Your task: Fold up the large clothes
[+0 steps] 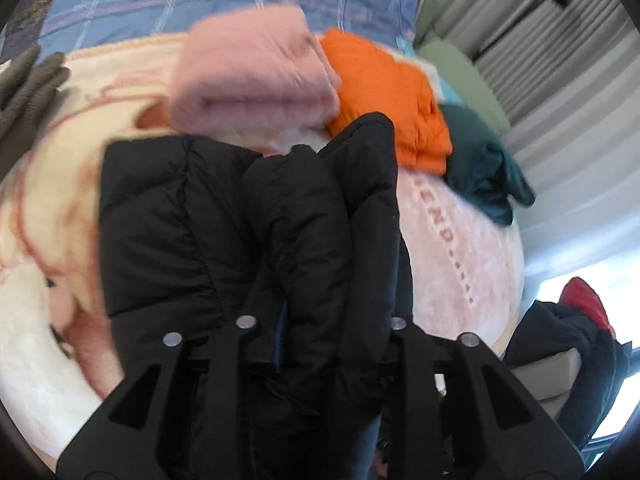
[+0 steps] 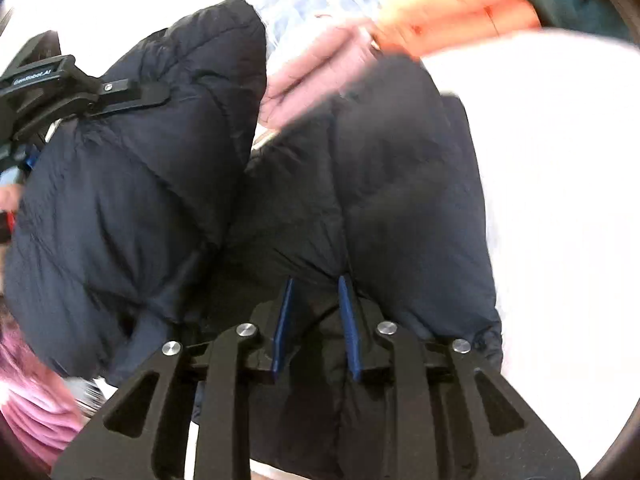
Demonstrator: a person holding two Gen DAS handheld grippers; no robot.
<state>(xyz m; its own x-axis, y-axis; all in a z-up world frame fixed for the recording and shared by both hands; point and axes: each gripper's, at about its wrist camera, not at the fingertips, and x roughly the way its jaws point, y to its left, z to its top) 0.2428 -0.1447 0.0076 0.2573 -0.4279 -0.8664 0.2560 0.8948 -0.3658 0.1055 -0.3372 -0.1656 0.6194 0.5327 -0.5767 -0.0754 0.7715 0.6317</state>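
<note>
Left gripper [image 1: 320,332] sits buried in the black puffer jacket [image 1: 224,216]; can't tell whether it's clamped. Right gripper [image 2: 316,300]: blue pads [image 2: 284,320] clenched on a jacket fold. Jacket bunched on the pink blanket [image 1: 452,248], with folded pink [image 1: 248,76], orange [image 1: 384,96] and teal [image 1: 484,160] clothes behind.

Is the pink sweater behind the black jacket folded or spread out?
Folded: the pink sweater sits as a compact stack with a rounded fold edge.
</note>
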